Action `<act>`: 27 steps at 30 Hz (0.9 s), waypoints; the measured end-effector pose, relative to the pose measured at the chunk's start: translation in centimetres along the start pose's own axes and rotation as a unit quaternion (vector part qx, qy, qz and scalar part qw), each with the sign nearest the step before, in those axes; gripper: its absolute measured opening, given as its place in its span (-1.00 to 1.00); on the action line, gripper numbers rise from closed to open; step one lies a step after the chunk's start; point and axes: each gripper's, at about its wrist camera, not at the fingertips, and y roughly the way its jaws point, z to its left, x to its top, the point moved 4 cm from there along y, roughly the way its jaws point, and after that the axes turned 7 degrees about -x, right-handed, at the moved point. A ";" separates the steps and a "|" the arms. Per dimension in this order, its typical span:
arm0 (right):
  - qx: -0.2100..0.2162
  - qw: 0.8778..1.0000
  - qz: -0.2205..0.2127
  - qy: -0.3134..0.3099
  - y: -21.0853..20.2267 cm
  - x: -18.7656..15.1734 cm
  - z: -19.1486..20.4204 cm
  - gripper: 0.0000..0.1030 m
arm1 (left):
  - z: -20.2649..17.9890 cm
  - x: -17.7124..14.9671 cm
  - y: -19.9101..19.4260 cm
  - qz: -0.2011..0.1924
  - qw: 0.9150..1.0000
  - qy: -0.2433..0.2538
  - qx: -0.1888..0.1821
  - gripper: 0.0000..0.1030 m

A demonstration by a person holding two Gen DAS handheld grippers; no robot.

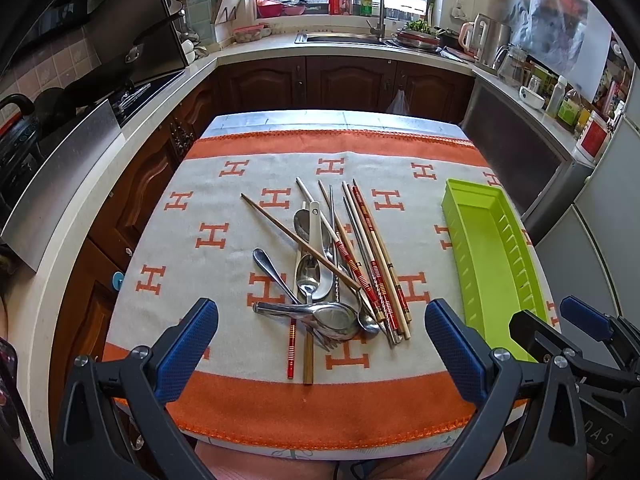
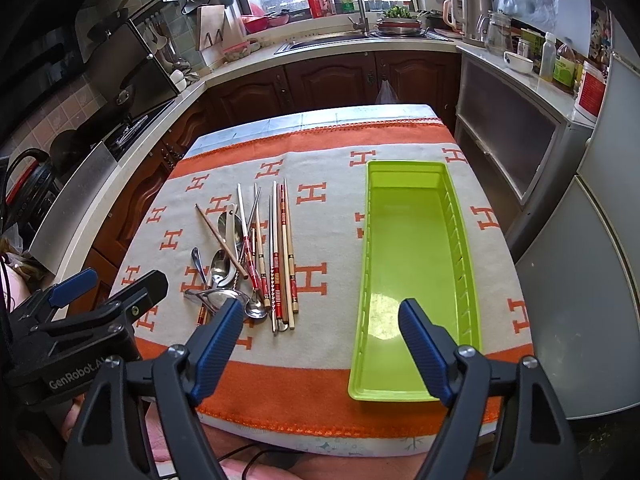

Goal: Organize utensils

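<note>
A pile of utensils (image 1: 332,272) lies on the table's orange and grey cloth (image 1: 224,200): several chopsticks, metal spoons and a white spoon, tangled together. It also shows in the right wrist view (image 2: 248,264). An empty green tray (image 1: 492,248) stands to the right of the pile, long side running away from me; it shows in the right wrist view (image 2: 412,264). My left gripper (image 1: 320,340) is open and empty, above the near end of the pile. My right gripper (image 2: 322,336) is open and empty, above the near end of the tray's left wall.
The table stands in a kitchen. Wooden cabinets (image 1: 344,80) and a sink counter (image 1: 340,38) are behind it, a stove (image 1: 132,92) on the left, grey appliances (image 2: 516,148) on the right. The table's near edge (image 1: 320,436) is just under the grippers.
</note>
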 end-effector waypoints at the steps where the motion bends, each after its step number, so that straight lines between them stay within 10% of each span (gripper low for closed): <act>1: 0.000 1.000 0.000 0.000 0.0 0.0 0.0 0.55 | 0.0 0.0 0.0 0.000 1.000 0.000 0.001 0.98; 27: -0.012 0.999 0.028 -0.033 3.6 3.2 3.3 0.41 | 5.1 3.8 3.7 0.013 0.999 -0.041 -0.025 0.98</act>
